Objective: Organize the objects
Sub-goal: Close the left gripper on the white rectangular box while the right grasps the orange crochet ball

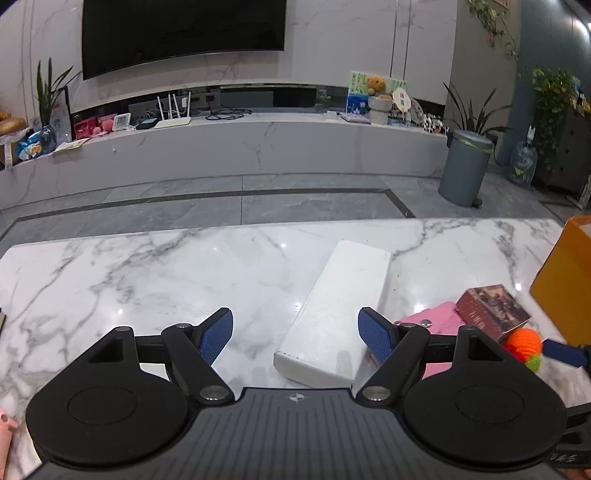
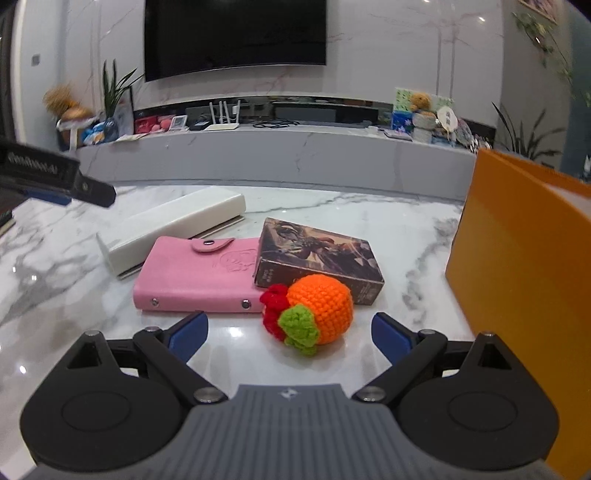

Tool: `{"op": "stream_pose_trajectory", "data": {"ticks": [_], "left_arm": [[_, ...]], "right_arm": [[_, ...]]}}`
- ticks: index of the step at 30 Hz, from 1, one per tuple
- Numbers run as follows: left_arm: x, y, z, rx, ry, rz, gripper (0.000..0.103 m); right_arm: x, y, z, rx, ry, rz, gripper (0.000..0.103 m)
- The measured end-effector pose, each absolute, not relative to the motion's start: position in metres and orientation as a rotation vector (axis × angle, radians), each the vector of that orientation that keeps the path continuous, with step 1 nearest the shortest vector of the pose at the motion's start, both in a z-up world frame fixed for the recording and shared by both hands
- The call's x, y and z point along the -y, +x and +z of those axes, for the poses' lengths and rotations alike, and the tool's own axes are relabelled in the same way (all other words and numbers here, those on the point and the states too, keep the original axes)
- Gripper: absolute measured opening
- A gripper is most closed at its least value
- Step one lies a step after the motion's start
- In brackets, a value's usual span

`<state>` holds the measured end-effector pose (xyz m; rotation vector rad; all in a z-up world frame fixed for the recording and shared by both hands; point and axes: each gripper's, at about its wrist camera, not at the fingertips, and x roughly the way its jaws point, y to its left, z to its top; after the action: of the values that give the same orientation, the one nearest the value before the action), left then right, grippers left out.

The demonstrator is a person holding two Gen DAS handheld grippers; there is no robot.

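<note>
Two wrist views of a white marble table (image 1: pixel 147 266) bearing the objects to be organized. In the left wrist view, the left gripper (image 1: pixel 295 338) hangs over the near part of the table with its blue-padded jaws set wide apart and nothing between them; the near end of a long white box (image 1: pixel 343 306) lies just beyond and slightly right of the gap, running diagonally toward the far right. To the right of that box lie a pink wallet (image 1: pixel 436 317) and, partly on top of it, a brown printed box (image 1: pixel 493 312). A crocheted orange fruit (image 1: pixel 522 343) sits nearer, at the right edge, with an orange box (image 1: pixel 565 284) standing beyond it.

In the right wrist view, the right gripper (image 2: pixel 290 334) has its jaws wide apart and gripping nothing. The crocheted orange fruit (image 2: pixel 314 306), with green and red yarn trim on its left side, rests on the table just beyond the gap, right of centre. Behind it, the brown printed box (image 2: pixel 317 254) leans over the right end of the pink wallet (image 2: pixel 195 273), which lies flat with its snap strap closed. The long white box (image 2: pixel 173 225) lies farther left, touching or nearly touching the wallet's far corner. The orange box (image 2: pixel 524 266) stands upright at the right. A television (image 2: pixel 234 35) hangs on the far wall.
</note>
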<state>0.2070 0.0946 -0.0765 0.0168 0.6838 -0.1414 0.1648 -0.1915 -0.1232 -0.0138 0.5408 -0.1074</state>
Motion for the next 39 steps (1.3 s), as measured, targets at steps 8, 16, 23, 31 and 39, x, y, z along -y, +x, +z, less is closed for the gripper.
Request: {"op": "stream_pose_trajectory", "data": {"ticks": [8,16,23,31,39], "left_arm": [[-0.075,0.229,-0.092,-0.689,0.048,-0.206,0.090],[-0.049,0.250,-0.104,-0.716,0.108,-0.239,0.091],[-0.052,0.256,-0.116,-0.751,0.116,-0.235,0.086],[-0.053,0.241,-0.115,-0.756,0.144,-0.227,0.078],[-0.078,0.190,-0.117,-0.808,0.073,-0.180,0.073]], "right_arm": [[0.199,0.172,-0.123,-0.556,0.082,-0.171,0.093],[0.211,0.172,-0.128,-0.581,0.159,-0.200,0.087],[0.211,0.176,-0.128,-0.587,0.142,-0.205,0.084],[0.213,0.175,-0.127,-0.574,0.145,-0.224,0.055],[0.214,0.170,-0.127,-0.574,0.152,-0.216,0.055]]}}
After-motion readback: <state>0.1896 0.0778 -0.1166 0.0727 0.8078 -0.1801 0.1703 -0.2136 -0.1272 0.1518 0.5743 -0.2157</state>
